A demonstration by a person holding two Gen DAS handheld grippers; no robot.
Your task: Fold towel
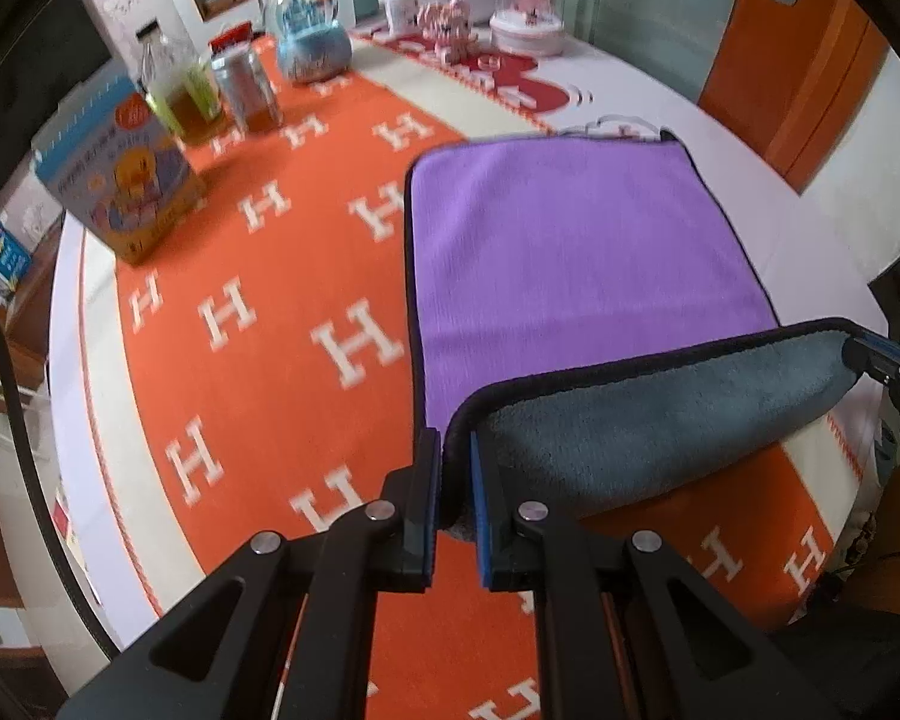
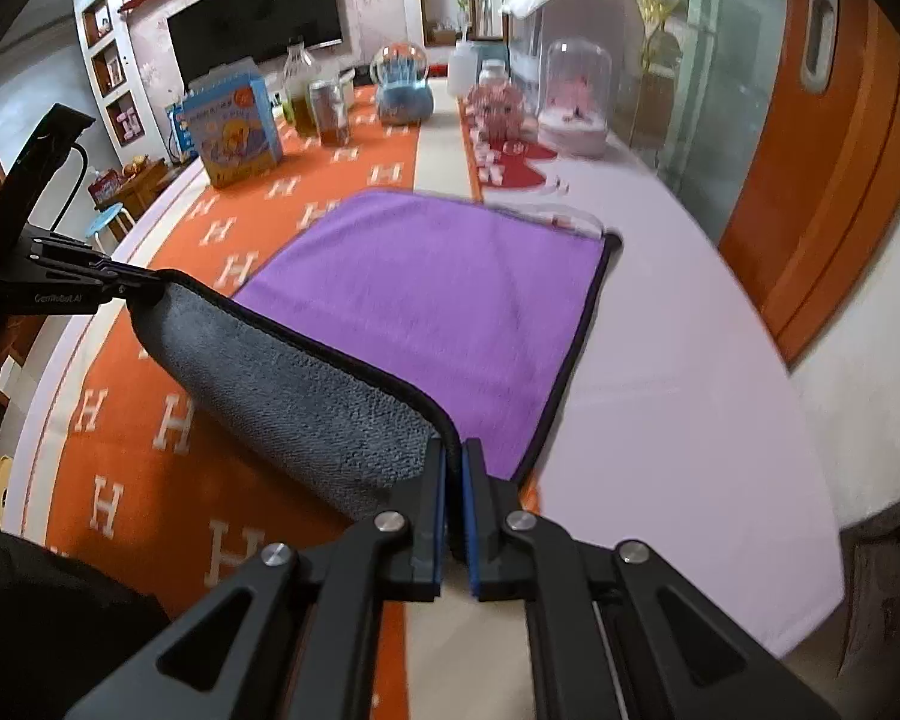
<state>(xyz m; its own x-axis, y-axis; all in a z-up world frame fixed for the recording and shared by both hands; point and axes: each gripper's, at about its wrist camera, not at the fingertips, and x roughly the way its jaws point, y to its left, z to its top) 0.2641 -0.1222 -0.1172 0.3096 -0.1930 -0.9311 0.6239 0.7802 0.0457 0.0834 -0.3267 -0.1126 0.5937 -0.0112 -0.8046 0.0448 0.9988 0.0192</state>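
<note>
The left gripper [image 1: 455, 450] and right gripper [image 2: 455, 456] each pinch 1 near corner of the towel [image 1: 582, 246]. Its grey underside sags between the jaws; the purple face lies ahead.

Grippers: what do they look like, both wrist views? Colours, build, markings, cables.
Left gripper and right gripper match: matte black linkage arms with triangular cutouts, silver round pivot pins, and blue pads lining the inner finger faces. The right wrist view shows the left unit's side with small white "GenRobot.AI" lettering and a black cable above it. No sleeve is clearly visible.
</note>
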